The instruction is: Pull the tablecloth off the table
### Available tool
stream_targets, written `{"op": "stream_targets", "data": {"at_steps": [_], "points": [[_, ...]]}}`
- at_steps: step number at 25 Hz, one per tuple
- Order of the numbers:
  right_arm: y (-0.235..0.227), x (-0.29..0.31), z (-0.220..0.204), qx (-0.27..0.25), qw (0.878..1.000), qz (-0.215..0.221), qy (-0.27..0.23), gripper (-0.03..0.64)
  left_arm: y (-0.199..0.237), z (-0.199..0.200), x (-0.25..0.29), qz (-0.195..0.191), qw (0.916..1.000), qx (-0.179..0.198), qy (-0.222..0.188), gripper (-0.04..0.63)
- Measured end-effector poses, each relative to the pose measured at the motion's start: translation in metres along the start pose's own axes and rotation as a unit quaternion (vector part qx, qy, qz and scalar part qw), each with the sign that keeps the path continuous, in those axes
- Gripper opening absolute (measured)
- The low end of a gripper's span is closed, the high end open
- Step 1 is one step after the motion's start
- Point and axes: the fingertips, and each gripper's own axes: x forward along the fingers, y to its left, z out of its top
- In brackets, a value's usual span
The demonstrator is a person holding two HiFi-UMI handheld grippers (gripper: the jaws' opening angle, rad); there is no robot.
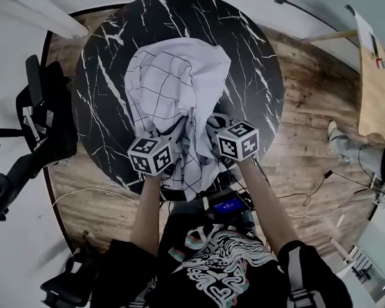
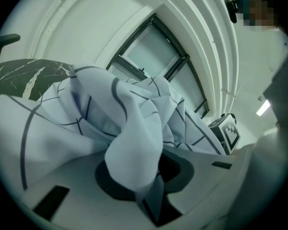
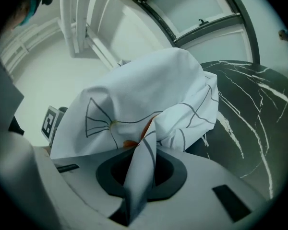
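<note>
White grid-lined tablecloth [image 1: 173,88] lies bunched on the round black marble desk [image 1: 102,76], hanging over its near edge. Left hand-held gripper [image 2: 151,195] and right hand-held gripper [image 3: 134,190] each pinch a fold. Likely pull step; next calls for dragging the cloth toward the person. No legible writing, only square markers.

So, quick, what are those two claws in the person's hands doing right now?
The left gripper is closed, pinching a fold of the tablecloth.
The right gripper is closed too, pinching another fold of it.
</note>
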Motion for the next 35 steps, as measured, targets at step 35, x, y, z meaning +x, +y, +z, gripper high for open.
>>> {"op": "stream_targets", "data": {"at_steps": [35], "points": [[0.044,-0.049,0.034,-0.048,0.997,0.007,-0.056,0.012,-0.066,0.032,-0.028,-0.002,0.9968,0.066,-0.045,0.049]]}}
